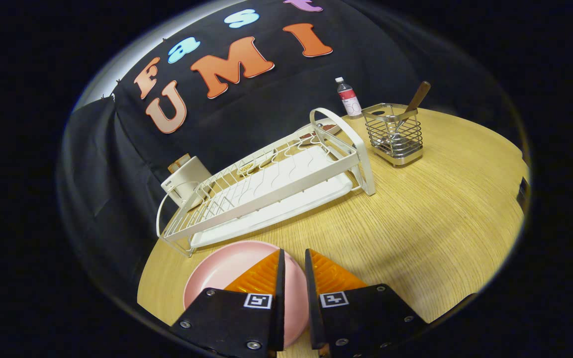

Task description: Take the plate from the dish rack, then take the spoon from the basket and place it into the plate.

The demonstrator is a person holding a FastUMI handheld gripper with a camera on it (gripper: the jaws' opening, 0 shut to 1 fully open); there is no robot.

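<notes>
A pink plate [227, 271] lies low over the wooden table [416, 219], just in front of the white dish rack [271, 186]. My gripper [295, 256] is shut on the plate's near right rim, and pink shows in the narrow gap between the fingers. One finger covers part of the plate's inside; the other stands at its outer edge. Far beyond the fingers, past the rack's right end, a wire basket [396, 136] holds a spoon [417, 98] with a brown handle sticking up.
The rack carries no dishes and runs slantwise across the table's back. A small plastic bottle [348, 97] stands behind the basket. A white box-like container [185, 181] sits at the rack's left end. Bare wood spreads to the right of the fingers.
</notes>
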